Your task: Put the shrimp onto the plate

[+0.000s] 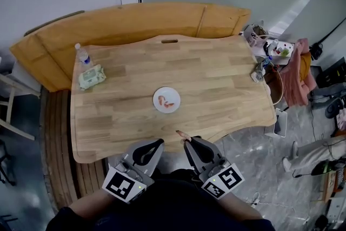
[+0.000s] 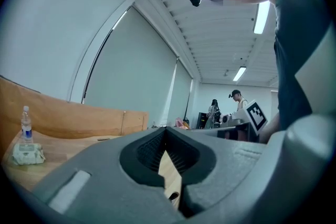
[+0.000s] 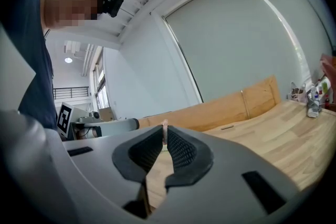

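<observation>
The head view shows my right tool (image 1: 187,139) at the tabletop's (image 1: 216,78) near edge, a pink shrimp (image 1: 181,133) poking from its tip, well short of the plate (image 1: 157,96), which carries another shrimp (image 1: 167,104). Only the right gripper view shows the jaws clenched on it. The left gripper view shows my left tool (image 2: 165,132) closed, empty.

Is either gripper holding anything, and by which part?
The right gripper pinches a shrimp by one end, at its jaw tips. The left gripper holds nothing.
</observation>
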`<state>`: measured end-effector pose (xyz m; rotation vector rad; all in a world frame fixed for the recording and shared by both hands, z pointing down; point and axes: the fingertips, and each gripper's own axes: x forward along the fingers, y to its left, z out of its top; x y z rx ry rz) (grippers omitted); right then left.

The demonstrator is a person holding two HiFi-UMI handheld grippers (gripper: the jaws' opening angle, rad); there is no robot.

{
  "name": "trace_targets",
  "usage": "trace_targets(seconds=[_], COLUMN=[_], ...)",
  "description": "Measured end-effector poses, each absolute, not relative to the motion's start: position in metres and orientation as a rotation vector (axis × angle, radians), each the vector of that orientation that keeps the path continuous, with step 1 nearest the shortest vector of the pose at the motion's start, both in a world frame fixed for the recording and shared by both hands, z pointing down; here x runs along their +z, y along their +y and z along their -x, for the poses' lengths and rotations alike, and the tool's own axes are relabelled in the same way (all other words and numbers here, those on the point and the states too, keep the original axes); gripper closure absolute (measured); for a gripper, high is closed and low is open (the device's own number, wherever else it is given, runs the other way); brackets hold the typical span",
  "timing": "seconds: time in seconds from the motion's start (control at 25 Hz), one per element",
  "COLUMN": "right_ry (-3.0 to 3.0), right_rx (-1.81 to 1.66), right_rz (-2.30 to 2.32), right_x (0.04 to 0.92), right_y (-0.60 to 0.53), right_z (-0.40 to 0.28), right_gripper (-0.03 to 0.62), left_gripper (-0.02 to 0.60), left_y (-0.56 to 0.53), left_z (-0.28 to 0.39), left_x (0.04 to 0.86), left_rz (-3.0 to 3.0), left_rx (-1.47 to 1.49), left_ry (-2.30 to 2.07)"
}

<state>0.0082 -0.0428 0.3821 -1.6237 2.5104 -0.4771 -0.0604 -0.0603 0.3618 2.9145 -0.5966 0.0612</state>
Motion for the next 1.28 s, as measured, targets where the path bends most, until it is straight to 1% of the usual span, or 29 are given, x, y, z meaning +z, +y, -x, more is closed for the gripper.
trace_targets(seconds=[0.2,0.52,0.8,1.28], right_ry=[2.517,2.53,2.54,2.556], right_rx=[-0.48,-0.578,-0.689,-0.944], right_rz=[1.612,1.549,1.575,1.595], right_x=[0.383,0.401,0.449,0.537], right_y=[-0.067,-0.108,-0.15,-0.198], right_z=[-0.015,-0.042,-0.067,-0.076], right_gripper=[0.56,0.56,0.56,0.56], left_gripper=[0.576,0.575,0.575,0.576], left_y=[-0.078,-0.099,-0.11,-0.136], left_z=[0.055,0.038,0.029,0.025], left_x=[0.361,0.362,0.368,0.373], left_rz=[-2.866,-2.835,-2.802,-2.789], left_rx=[0.067,0.092,0.129,0.165], left_ry=[-0.616,-0.705,-0.783,-0.888])
